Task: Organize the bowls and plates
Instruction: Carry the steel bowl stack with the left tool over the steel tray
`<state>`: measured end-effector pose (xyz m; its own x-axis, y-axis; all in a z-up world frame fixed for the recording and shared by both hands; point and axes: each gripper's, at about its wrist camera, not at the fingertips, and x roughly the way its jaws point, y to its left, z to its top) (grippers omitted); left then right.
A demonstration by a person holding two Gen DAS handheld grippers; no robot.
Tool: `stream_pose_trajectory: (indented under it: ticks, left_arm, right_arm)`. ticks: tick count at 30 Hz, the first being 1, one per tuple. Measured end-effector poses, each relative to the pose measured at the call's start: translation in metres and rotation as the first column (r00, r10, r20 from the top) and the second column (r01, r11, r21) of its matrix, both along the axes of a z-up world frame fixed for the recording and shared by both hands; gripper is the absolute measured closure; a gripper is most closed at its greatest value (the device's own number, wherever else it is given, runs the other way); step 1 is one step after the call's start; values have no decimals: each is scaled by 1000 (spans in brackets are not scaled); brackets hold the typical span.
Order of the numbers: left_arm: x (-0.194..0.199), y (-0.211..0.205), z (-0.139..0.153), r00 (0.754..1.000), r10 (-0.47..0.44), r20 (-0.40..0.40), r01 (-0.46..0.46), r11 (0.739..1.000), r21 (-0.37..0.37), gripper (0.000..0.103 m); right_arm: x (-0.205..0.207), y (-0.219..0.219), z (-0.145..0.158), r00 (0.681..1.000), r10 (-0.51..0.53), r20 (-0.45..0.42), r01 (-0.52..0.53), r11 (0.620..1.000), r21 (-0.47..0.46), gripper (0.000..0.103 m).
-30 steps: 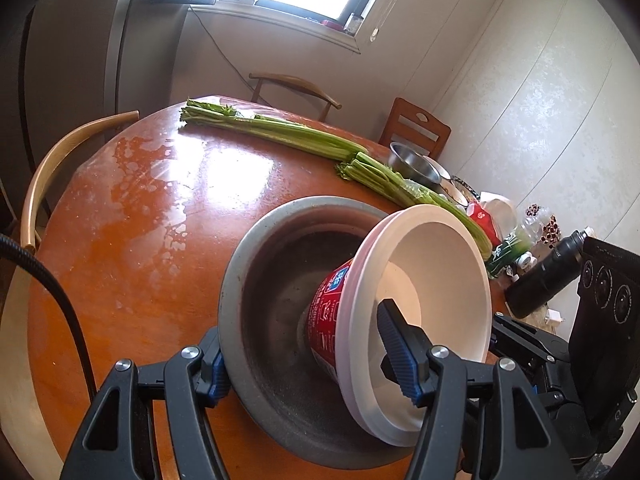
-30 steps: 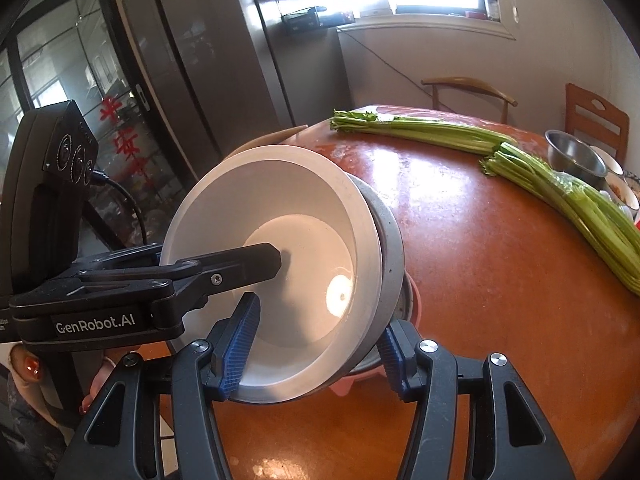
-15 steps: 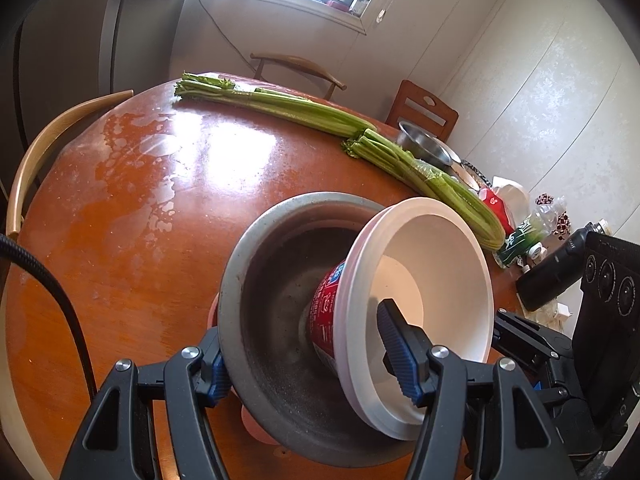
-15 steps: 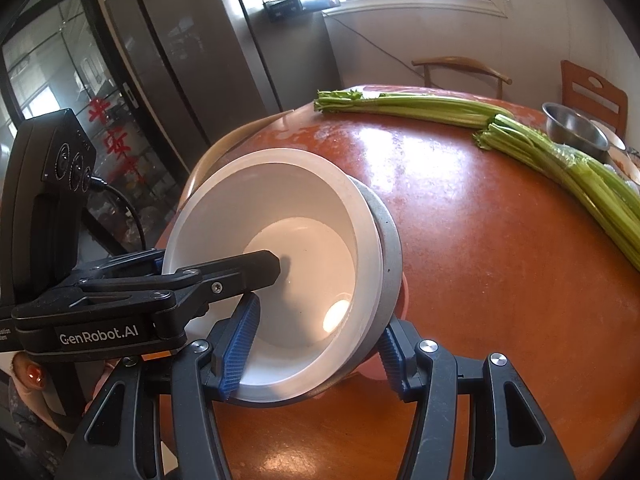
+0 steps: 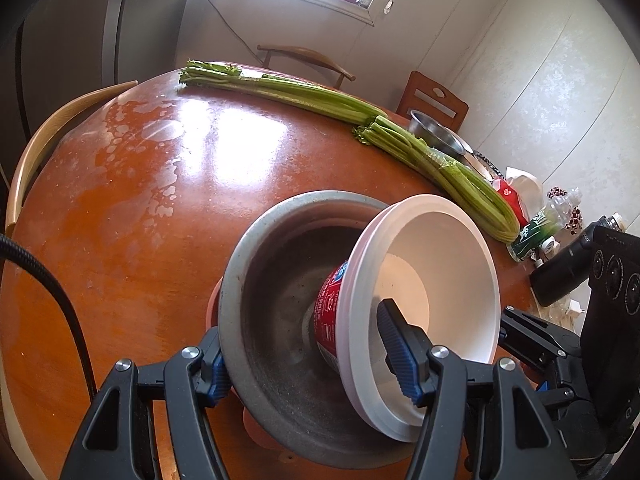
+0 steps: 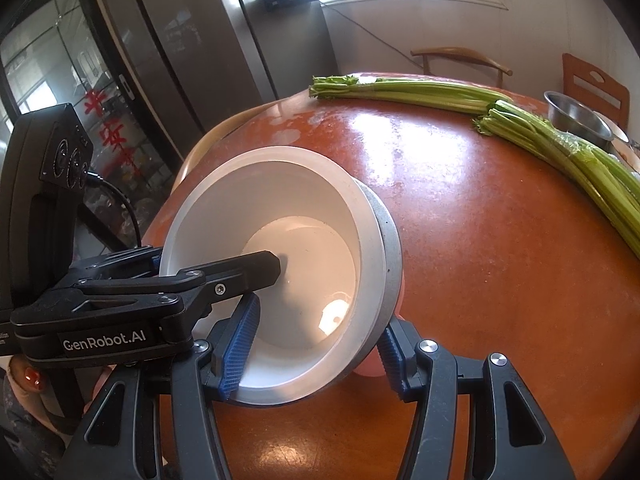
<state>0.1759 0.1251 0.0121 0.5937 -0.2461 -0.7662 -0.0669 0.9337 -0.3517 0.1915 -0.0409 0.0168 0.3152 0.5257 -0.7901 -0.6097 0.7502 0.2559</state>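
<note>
A white bowl with a red printed outside (image 5: 440, 264) is tilted inside a grey metal bowl (image 5: 280, 320), which sits over a pink bowl (image 5: 214, 304). My left gripper (image 5: 308, 364) is shut on the stack, one finger outside the grey rim, the other inside the white bowl. In the right wrist view my right gripper (image 6: 316, 340) is shut on the same stack: one finger inside the white bowl (image 6: 296, 264), the other outside the grey bowl (image 6: 390, 248). The stack is held tilted above the round brown table (image 6: 480, 240).
Two bundles of celery (image 5: 432, 164) lie across the far table. A steel bowl (image 5: 438, 134) stands behind them. Bottles and packets (image 5: 536, 224) crowd the right edge. Wooden chairs (image 5: 304, 60) ring the table. A fridge (image 6: 208, 40) stands at the left.
Both grippers have lifted the bowl stack higher above the table and tilted it a little more. The grips are unchanged.
</note>
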Motion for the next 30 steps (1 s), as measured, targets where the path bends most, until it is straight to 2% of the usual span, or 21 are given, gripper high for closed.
stream_pose_trajectory:
  ticks: [30]
  left_arm:
    - [0,3,-15,1000,11,-19,-11,1000,18,39]
  right_arm:
    - [-1,14,-16,999,9,37,-6,997,-80,44]
